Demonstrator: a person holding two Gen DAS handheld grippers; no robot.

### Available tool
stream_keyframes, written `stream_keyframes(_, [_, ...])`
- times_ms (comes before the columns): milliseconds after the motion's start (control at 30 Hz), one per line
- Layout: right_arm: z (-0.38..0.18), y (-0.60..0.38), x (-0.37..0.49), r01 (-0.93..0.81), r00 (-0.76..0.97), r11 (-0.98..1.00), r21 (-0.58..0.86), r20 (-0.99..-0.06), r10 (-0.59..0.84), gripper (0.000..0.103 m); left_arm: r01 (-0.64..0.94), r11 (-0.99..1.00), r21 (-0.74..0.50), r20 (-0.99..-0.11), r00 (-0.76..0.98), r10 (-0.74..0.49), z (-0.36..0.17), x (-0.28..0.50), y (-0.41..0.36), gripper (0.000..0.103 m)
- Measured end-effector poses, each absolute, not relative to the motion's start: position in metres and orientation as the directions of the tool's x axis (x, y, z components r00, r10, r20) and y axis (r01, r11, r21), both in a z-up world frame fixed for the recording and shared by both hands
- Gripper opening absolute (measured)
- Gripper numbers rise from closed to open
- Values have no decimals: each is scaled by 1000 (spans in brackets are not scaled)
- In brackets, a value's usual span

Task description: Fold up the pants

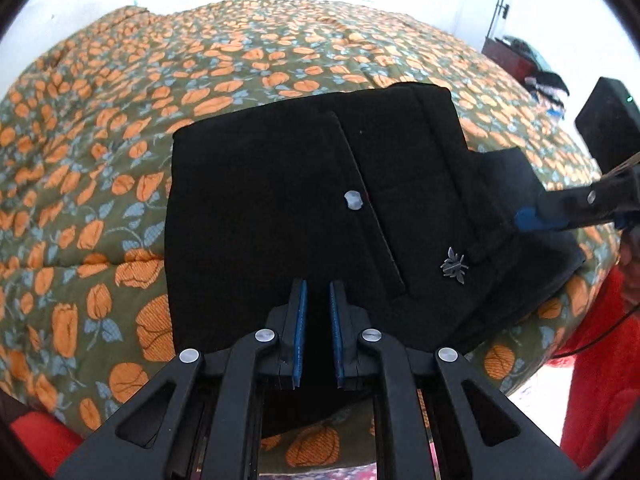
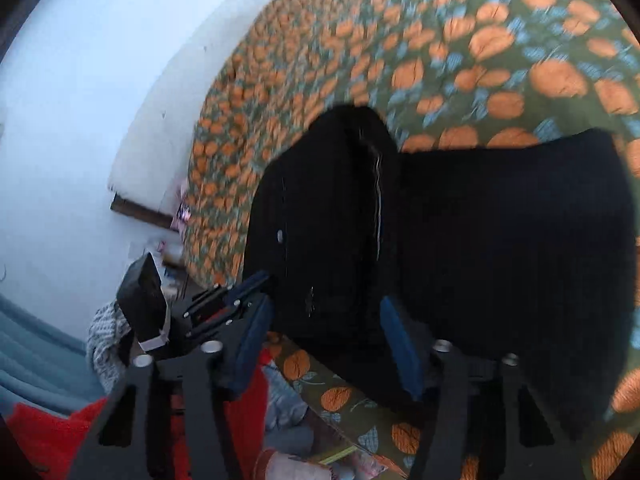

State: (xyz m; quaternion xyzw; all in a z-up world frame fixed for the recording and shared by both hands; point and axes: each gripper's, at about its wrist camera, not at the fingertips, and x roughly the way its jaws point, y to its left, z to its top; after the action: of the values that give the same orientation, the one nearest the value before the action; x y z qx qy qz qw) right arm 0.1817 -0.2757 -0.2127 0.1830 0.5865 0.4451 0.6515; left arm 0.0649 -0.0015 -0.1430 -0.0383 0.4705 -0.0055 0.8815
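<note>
Black pants [image 1: 304, 200] lie folded into a compact stack on a bed covered by a green quilt [image 1: 120, 160] printed with orange flowers. On the top layer sit a pale round button [image 1: 353, 200] and a small silver insect-shaped emblem [image 1: 453, 266]. The left gripper [image 1: 318, 296] hovers at the near edge of the stack, its blue pads [image 1: 301, 320] drawn close with only a slim gap showing dark cloth; whether they pinch the fabric is unclear. The right gripper [image 2: 328, 340] reaches in from the right side, its blue fingers [image 2: 400, 344] set moderately apart and straddling a raised fold of the pants without visibly pressing on it. That view is blurred. A red sleeve [image 1: 600, 360] shows at the edge.
</note>
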Motion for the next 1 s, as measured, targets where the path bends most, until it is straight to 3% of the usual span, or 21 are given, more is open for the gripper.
stream_keyframes(67, [-216,-266,180,-382,-128,535,753,-617,777,46,-21,998,-61,-828,560,-38,-142,65,-4,9])
stream_keyframes(267, [-225,-250,183,-435,-164,585,685,-699,696,46,-20,998,-56,-827,561,-35,-144,67,-3,9])
stream_keyframes(567, [-240,-241,190,-379,-236,532,757,-635,735,45,-21,999,-40,-826,563,-22,-146,71,-2,9])
stream_keyframes(600, [-241,-236,188,-397,-230,547,737,-657,718,42,-22,999,-37,-827,562,-18,-147,71,-2,10])
stream_keyframes(633, [-240,-230,186,-436,-211,574,693,-699,683,28,-21,999,-36,-826,563,-18,-147,71,-1,10])
stream_keyframes(833, [-207,-218,171,-553,-103,611,566,-774,624,22,-129,992,-14,-747,660,75,-114,52,22,36])
stream_keyframes(900, [-185,-224,167,-558,-67,585,588,-735,675,21,-215,975,-49,-698,706,121,-98,41,45,56])
stream_keyframes(1000, [-153,-239,165,-568,-29,546,616,-678,734,20,-332,937,-111,-687,707,169,-94,33,82,56])
